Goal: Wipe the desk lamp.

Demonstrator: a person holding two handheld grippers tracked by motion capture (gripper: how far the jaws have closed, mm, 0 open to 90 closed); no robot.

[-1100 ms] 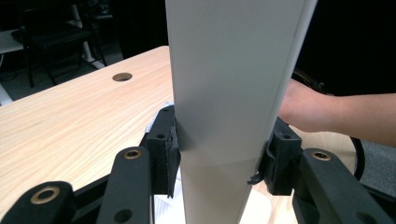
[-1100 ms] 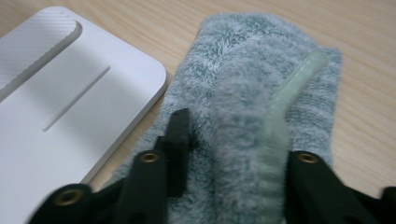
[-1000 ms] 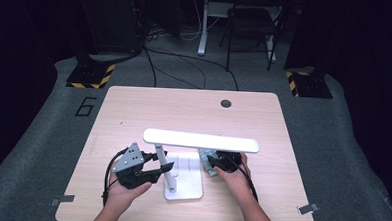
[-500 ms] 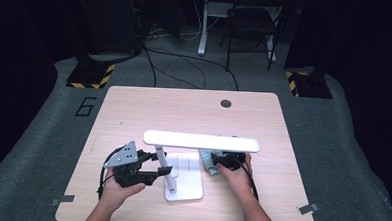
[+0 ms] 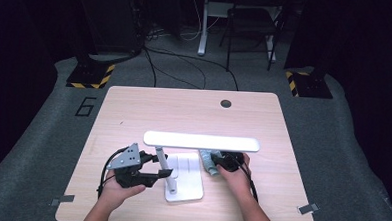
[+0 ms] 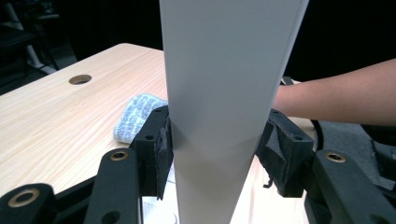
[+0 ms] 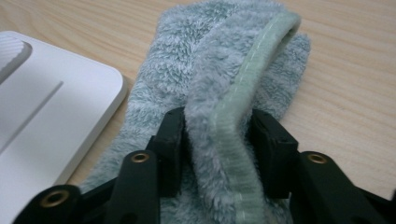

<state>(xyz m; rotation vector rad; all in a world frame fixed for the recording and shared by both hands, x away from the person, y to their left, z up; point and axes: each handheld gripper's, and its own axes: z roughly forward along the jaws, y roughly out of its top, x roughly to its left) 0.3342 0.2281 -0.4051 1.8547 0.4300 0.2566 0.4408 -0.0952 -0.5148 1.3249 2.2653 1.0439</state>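
Between the jaws of our left claw (image 6: pixel 212 158) stands the flat white post (image 6: pixel 224 107) of the white desk lamp (image 5: pixel 183 182); both pads press on its sides, so that claw is clamped on the post and steadies the lamp, with its long white light bar (image 5: pixel 201 141) overhead. Our right claw (image 7: pixel 217 140) sits just beside the lamp's flat white base (image 7: pixel 51 116); its jaws have just been closing and now pinch a raised fold of the fluffy grey-green cloth (image 7: pixel 233 84), hemmed edge up between the pads, the rest of the cloth flat on the light wooden table (image 7: pixel 355 93) ahead of the claw. We judge this as the grasp step before wiping the lamp. Next move calls for lifting the cloth clear of the table, bringing it onto base or post while the left keeps the lamp from tipping. Risk: a thin pinch could slip.
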